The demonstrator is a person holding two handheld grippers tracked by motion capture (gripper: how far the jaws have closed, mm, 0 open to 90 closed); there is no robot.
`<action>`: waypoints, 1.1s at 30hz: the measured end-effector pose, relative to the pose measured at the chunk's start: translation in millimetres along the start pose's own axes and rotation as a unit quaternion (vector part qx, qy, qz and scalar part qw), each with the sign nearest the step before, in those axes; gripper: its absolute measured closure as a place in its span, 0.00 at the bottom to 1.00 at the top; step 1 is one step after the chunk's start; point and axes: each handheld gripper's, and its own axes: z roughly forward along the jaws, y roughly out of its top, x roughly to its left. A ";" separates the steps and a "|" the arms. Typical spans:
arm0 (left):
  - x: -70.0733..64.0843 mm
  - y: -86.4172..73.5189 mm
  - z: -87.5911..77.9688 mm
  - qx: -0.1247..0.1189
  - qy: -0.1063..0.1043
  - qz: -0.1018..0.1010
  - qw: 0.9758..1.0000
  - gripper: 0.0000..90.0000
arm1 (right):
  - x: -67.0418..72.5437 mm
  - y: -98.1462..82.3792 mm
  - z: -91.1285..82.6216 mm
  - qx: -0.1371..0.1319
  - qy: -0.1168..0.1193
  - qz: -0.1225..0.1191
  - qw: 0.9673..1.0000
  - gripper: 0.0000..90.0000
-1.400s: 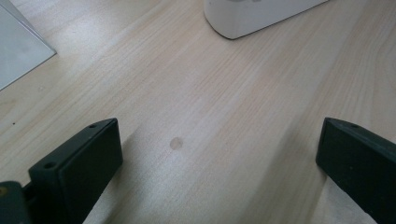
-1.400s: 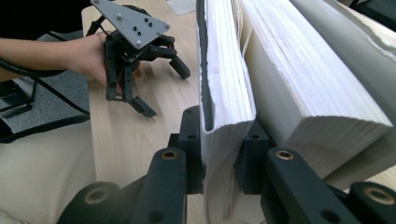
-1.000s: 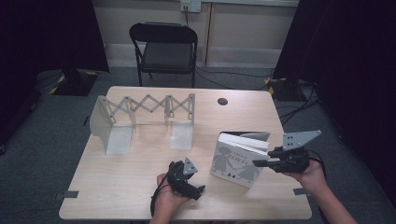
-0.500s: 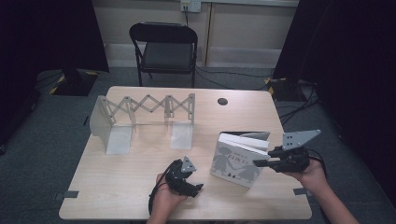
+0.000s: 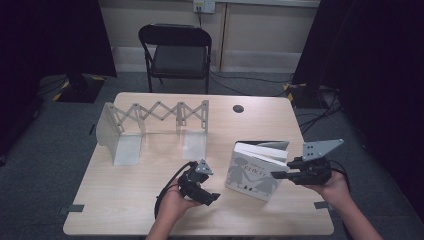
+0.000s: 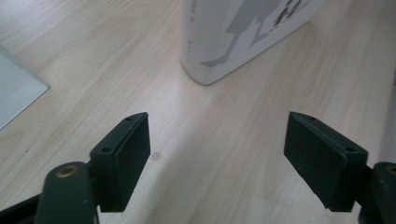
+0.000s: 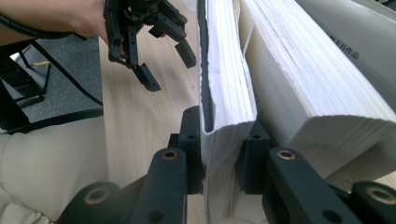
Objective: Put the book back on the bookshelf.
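Book (image 5: 252, 172) is standing near the front right of the surface (image 5: 125, 200), cover with grey figures facing me, spine end toward the left tool (image 5: 214, 197). In the right tool view it is splaying open into two thick blocks of pages.

Right tool (image 5: 276, 175): I am seeing it clamped on the front cover plus a block of pages (image 7: 229, 93). One jaw is pressing on the cover side, the other on the page side, both at the lower corner of that block. The second, thicker block (image 7: 322, 93) is lying free just beside the grip, leaning away from it. The grey plate (image 5: 321, 148) on top of this tool is sitting above the hand (image 5: 332, 182).

Left tool: jaws are standing apart, and they have just been closing part of the way with nothing between them. In the left tool view I am looking along them at bare wood, with the near corner of the book (image 6: 210, 70) beyond the tips and not touching. From the high view this tool is hanging just left of the book, clear of it, cable (image 5: 167, 190) looping back past the hand (image 5: 175, 205).

Also on the surface: an expanding rack (image 5: 155, 112) with two white end panels, well apart from the book, toward the far left. A folding chair (image 5: 175, 50) is standing behind the surface.
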 end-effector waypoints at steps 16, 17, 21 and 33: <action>4.7 28.7 -17.7 0.010 0.001 0.011 1.000 0.26 | 0.5 0.1 0.1 0.001 0.000 0.003 1.000 0.84; 4.4 30.2 -18.6 0.013 0.000 0.015 1.000 0.26 | 0.5 0.1 0.1 0.001 0.000 0.003 1.000 0.84; 2.7 38.9 -21.3 0.007 -0.002 0.021 1.000 0.26 | 0.5 0.3 0.2 0.001 0.000 0.002 1.000 0.84; 3.6 65.2 -27.9 0.005 -0.006 0.038 0.999 0.26 | 1.0 0.4 0.1 0.002 -0.002 0.002 1.000 0.84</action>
